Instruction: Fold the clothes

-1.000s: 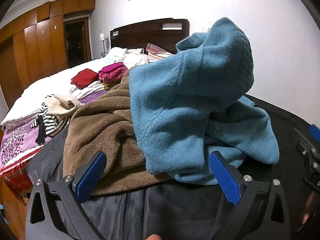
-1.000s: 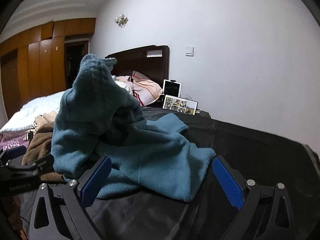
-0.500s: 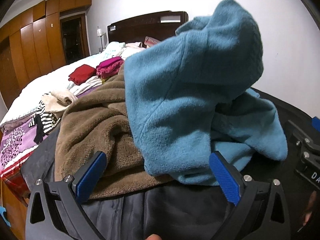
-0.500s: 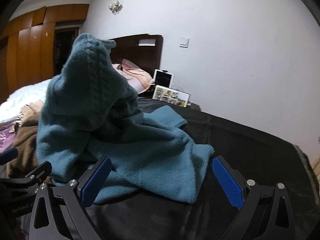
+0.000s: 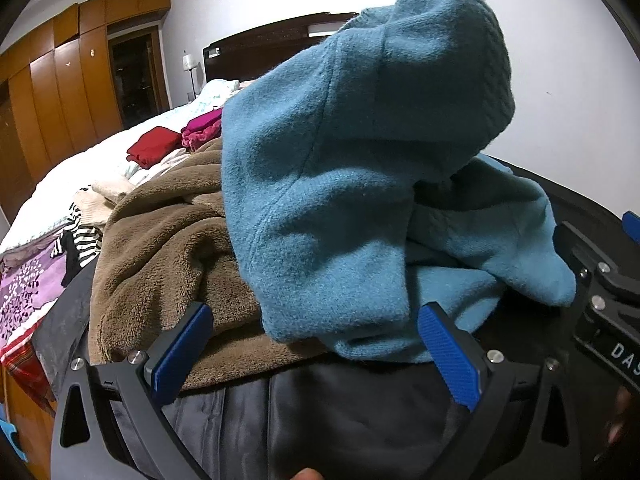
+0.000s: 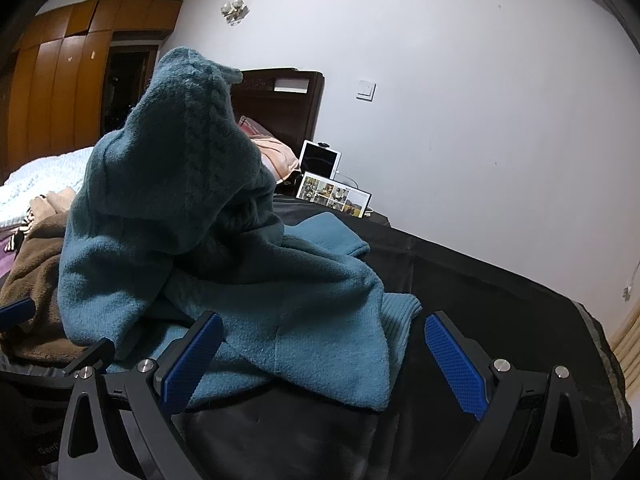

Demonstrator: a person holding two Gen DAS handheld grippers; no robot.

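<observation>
My left gripper [image 5: 316, 354] is wide apart, its two blue ribbed pads holding nothing, and it hovers low over the near edge of the dark grey cloth [image 5: 320, 412] that covers the surface in front of me. Between its fingers I see the lower hem of the teal blue fleece sweater [image 5: 360, 184], which is crumpled in a tall heap and stands up with a peak like a hood. The hem hangs just beyond the pads; I cannot tell if it touches them. My right gripper [image 6: 324, 362] is wide as well and empty, and it is low over the same dark cloth [image 6: 500, 300], with the ribbed cuff of the sweater [image 6: 240, 280] lying between its fingers. In the left view, the right gripper [image 5: 600, 292] shows at the right edge, just beside the sweater. To the left of the sweater, and partly under it, lies a brown fuzzy plush blanket [image 5: 160, 248], bunched near the left edge of the dark cloth. Behind it is a bed [image 5: 80, 172] with a white cover, and on it a folded red garment [image 5: 152, 146], a magenta pile [image 5: 202, 130] and a black and white striped piece [image 5: 82, 240]. Against the far wall, in the right view, stand a white tablet [image 6: 320, 159] and a photo collage frame [image 6: 334, 195], next to a dark wooden headboard [image 6: 280, 104].
</observation>
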